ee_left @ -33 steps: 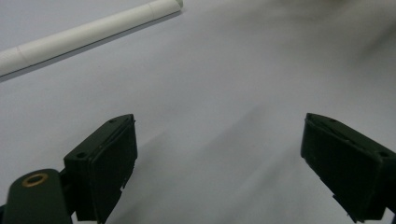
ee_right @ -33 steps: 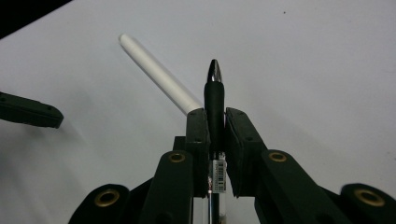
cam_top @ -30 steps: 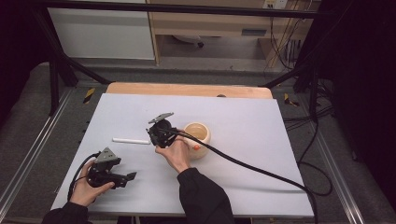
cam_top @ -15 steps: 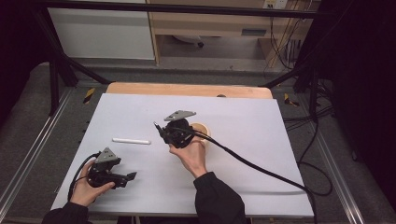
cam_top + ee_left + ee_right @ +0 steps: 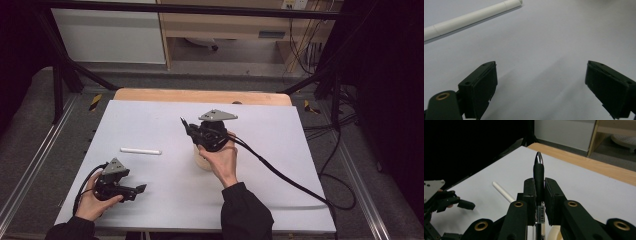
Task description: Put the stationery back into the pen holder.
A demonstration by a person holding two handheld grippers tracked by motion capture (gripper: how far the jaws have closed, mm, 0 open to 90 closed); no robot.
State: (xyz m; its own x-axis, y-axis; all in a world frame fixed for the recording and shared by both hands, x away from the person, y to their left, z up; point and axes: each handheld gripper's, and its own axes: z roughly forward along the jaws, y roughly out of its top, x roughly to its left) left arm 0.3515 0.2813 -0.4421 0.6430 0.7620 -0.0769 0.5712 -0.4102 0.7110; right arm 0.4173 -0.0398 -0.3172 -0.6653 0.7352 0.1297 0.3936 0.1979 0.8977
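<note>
My right gripper (image 5: 189, 127) is held above the white table (image 5: 310, 150), shut on a pen (image 5: 538, 171) with a black grip and a silver tip. The pen sticks out past the jaws, pointing up and to the far left. Just below the right hand stands a beige cup (image 5: 201, 162), partly hidden by the hand. A white stick (image 5: 141, 151) lies flat to the cup's left. My left gripper (image 5: 138, 189) rests near the front left of the table, open with nothing between its fingers (image 5: 480, 87); the white stick (image 5: 471, 17) lies beyond it.
A wooden board (image 5: 200, 95) runs along the table's far edge. The right gripper's black cable (image 5: 285, 177) trails across the table to the right and off its edge. Metal frame rails flank both sides.
The right hand has moved right and up with the pen, from beside the white stick to above the cup. The left hand has stayed put.
</note>
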